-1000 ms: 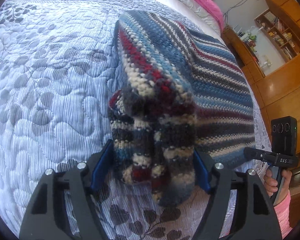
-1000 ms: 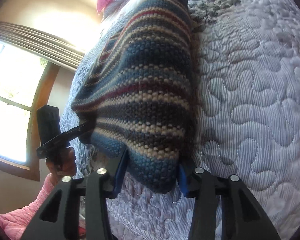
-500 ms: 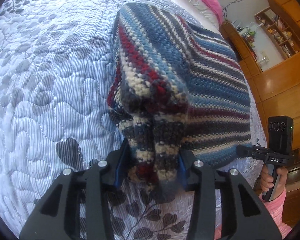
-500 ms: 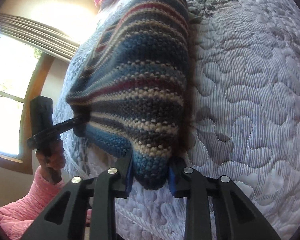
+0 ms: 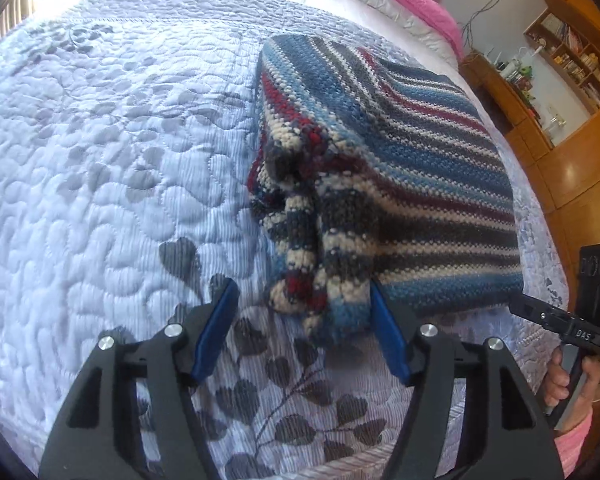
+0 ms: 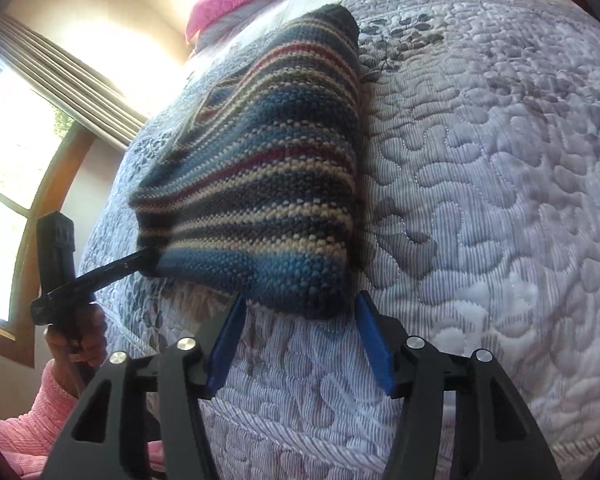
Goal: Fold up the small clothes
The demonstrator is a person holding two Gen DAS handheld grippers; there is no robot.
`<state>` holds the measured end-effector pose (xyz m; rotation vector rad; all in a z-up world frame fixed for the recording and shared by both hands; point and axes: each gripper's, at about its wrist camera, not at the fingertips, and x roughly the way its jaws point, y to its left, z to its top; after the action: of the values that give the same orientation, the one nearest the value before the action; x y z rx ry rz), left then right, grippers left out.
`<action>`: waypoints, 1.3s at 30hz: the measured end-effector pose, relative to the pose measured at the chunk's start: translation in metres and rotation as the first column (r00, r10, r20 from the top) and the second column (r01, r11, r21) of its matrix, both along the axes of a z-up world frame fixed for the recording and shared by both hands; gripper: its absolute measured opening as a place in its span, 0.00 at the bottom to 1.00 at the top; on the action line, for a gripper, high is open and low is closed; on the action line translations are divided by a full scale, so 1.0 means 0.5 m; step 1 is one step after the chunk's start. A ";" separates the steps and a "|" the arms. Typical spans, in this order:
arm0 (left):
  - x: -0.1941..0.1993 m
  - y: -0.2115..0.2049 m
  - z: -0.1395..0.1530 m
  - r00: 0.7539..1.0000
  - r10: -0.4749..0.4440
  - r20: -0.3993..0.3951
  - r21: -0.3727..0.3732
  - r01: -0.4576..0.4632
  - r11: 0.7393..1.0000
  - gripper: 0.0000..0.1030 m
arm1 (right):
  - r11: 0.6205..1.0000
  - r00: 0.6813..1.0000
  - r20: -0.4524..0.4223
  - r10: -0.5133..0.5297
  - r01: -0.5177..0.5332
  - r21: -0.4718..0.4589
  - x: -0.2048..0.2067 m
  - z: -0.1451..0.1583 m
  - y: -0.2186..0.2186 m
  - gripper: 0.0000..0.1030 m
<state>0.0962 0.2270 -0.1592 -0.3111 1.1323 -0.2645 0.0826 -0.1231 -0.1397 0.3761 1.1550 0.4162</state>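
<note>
Left wrist shows my left hand-held gripper spread wide around the striped knitted sweater's bunched sleeve on the quilted bed; right hand-held gripper equally open, holding nothing; I'd tuck that sleeve flat before folding again

left tool spread, striped knit on quilt

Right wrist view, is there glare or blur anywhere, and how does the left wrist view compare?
Right wrist view: the window is blown out white, washing the wall beside it; the striped knit smears near its left corner. Left wrist view: evenly lit and sharper, glare only at the quilt's top-left edge; both curve strongly at the rims.
</note>
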 end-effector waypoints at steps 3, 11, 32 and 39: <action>-0.039 0.000 0.028 0.999 0.034 0.005 0.035 -0.034 0.999 0.64 | 0.998 1.000 0.019 -0.004 0.005 -0.056 -0.032 0.019 0.005 0.64; -0.132 0.006 0.101 0.994 0.094 0.053 0.170 -0.102 0.980 0.68 | 0.985 0.995 0.092 -0.022 0.037 -0.168 -0.116 0.078 0.016 0.83; -0.297 -0.023 0.247 0.962 0.126 0.243 0.331 -0.204 0.921 0.80 | 0.933 0.971 0.233 -0.059 0.136 -0.332 -0.247 0.205 0.100 0.96; -0.334 -0.039 0.274 0.950 0.110 0.291 0.361 -0.215 0.907 0.84 | 0.924 0.963 0.258 -0.076 0.165 -0.345 -0.274 0.225 0.111 0.96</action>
<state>-0.0711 0.2072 -0.0221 -0.0133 0.8624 0.0720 -0.0543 -0.0675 -0.0272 0.0678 0.9407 0.1268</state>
